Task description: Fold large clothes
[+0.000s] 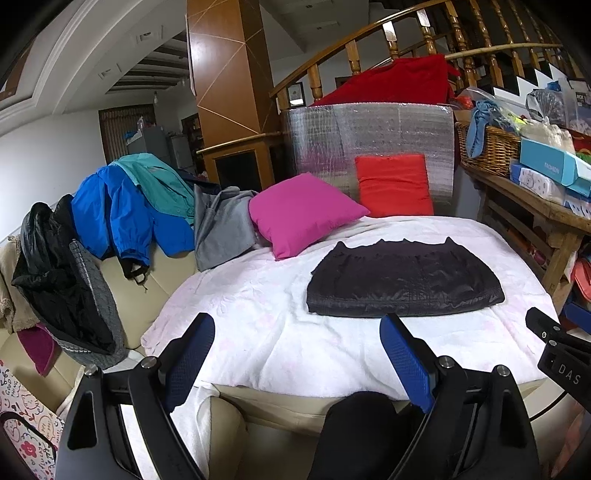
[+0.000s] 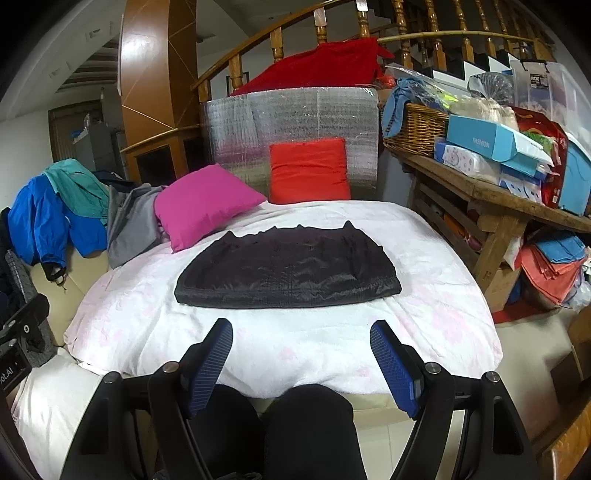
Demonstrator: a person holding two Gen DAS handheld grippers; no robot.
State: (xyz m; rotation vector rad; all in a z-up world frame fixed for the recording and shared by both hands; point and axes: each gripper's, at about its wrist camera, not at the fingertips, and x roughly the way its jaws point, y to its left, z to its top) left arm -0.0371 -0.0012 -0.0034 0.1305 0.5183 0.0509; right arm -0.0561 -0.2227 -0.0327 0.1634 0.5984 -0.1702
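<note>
Both claws gape; only right view shows knees (image 2: 266, 424)

Even indoor light falls across the pale blanket (image 1: 258, 295), casting only soft shadows. The silver foil panel (image 1: 369, 136) behind it glints. Both fisheye views bend the stair railing (image 2: 332, 22) sharply, darken at corners, and stay mostly sharp.

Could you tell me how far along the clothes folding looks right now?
Done: a black garment lies folded flat on the white blanket. In hand: nothing; the left claw and right claw are open and empty. Left: the blue jacket and grey garment piled unfolded.
</note>
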